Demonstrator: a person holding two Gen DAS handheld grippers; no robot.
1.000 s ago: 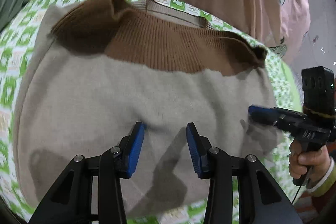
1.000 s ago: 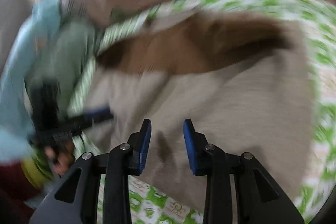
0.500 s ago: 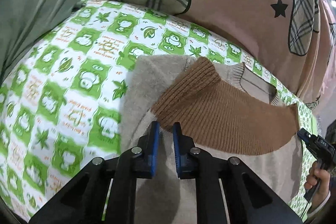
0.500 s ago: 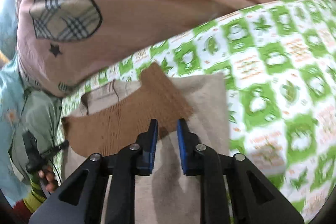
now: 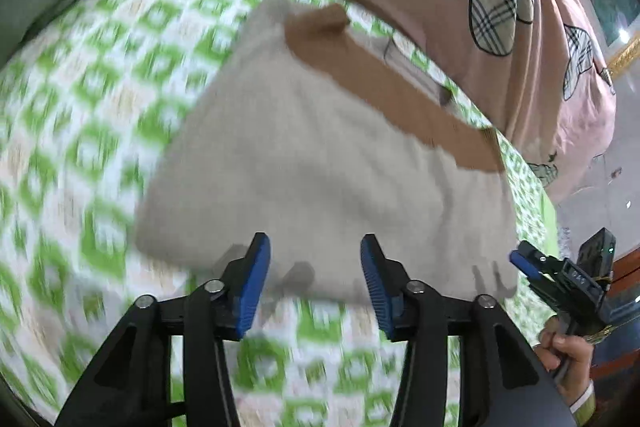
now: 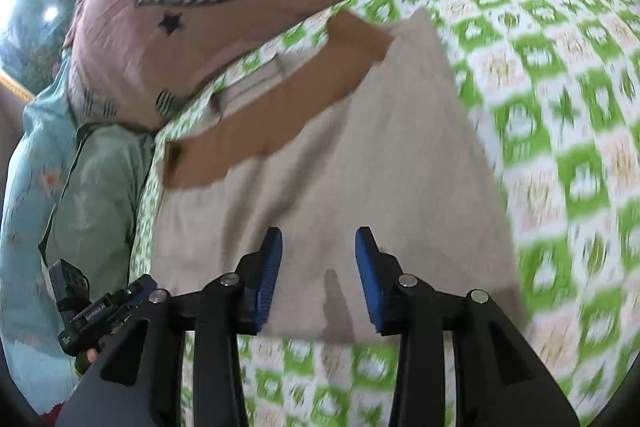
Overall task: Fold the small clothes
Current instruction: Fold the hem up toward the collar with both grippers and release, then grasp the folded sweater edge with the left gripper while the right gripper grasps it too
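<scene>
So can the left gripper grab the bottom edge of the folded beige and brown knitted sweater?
Probably yes: the left gripper hangs over the sweater's near edge, jaws opening, nothing between or blocking them.

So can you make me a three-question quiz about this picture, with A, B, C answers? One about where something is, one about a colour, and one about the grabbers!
1. Where does the beige sweater lie?
A. On the green-and-white checked sheet
B. On a wooden floor
C. Inside a basket

2. What colour is the ribbed band at the sweater's far end?
A. Blue
B. Brown
C. Yellow

3. What is the left gripper doing with the sweater?
A. Squeezing a sleeve
B. Lifting it high
C. Holding nothing, its jaws apart

Answers:
1. A, the checked sheet shows all around the sweater.
2. B, the band across its far end is brown, seen in both views.
3. C, the blue pads stand apart and are opening, with no cloth pinched between them; the right gripper is the same.
</scene>
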